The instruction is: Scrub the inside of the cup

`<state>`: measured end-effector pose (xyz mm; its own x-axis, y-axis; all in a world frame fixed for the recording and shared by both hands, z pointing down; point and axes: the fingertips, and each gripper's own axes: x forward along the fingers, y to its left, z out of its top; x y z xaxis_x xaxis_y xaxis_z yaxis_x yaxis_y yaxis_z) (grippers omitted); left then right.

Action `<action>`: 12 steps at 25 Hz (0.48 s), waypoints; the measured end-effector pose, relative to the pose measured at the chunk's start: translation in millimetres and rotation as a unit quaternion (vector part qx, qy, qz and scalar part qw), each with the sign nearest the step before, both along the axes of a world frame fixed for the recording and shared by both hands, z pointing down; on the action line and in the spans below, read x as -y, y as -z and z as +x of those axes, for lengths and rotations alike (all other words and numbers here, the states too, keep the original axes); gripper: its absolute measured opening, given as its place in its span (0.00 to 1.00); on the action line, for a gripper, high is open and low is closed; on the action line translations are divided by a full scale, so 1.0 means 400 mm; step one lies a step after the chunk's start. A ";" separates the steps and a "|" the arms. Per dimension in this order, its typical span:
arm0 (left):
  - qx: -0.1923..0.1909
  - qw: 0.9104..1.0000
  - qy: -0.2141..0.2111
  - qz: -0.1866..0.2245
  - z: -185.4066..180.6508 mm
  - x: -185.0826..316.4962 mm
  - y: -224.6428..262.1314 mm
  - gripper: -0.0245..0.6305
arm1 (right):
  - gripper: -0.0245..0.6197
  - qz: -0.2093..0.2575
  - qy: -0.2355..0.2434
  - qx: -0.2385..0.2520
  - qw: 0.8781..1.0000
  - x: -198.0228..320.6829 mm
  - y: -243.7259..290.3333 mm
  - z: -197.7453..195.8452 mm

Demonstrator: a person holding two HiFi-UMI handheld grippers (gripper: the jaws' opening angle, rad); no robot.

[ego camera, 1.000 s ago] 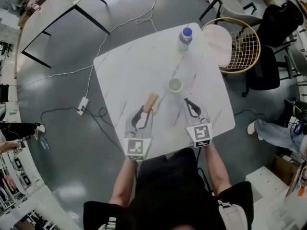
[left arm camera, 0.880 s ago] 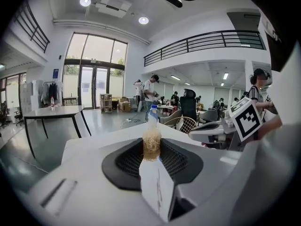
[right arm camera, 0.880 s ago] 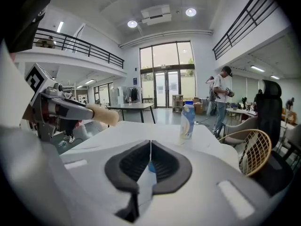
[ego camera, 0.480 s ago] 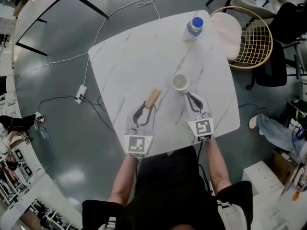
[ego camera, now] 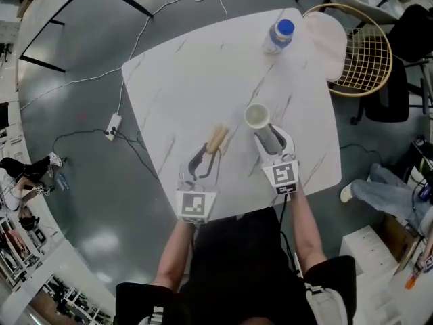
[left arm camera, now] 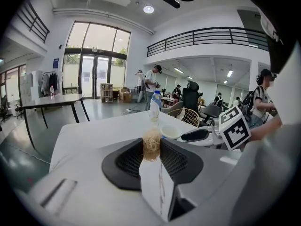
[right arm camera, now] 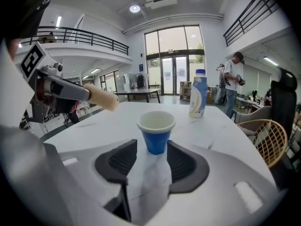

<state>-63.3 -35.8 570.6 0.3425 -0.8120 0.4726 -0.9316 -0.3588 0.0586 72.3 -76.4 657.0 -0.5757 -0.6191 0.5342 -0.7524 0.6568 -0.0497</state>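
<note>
Just opened partway, right tool [right arm camera: 152, 149] straddles the cup [right arm camera: 155, 125], seemingly without contact.

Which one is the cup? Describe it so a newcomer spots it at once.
On the white marbled table, look right of centre, nearer the person than the blue-capped bottle. The cup stands upright there: small, blue outside, white inside, the table's only open container.

text: none legible | bottle [right arm camera: 198, 99] label: perhaps printed, too blurred
</note>
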 end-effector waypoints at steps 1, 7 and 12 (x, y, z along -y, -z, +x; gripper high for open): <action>-0.001 1.000 0.002 -0.001 0.000 0.000 -0.002 0.22 | 0.34 0.001 0.003 -0.002 1.000 0.004 -0.006 -0.003; -0.012 1.000 0.014 -0.007 -0.001 0.014 0.007 0.22 | 0.45 -0.007 0.004 0.006 1.000 0.036 -0.028 -0.013; -0.013 1.000 0.016 -0.011 -0.007 0.027 0.001 0.22 | 0.47 -0.003 0.005 0.006 1.000 0.060 -0.031 -0.021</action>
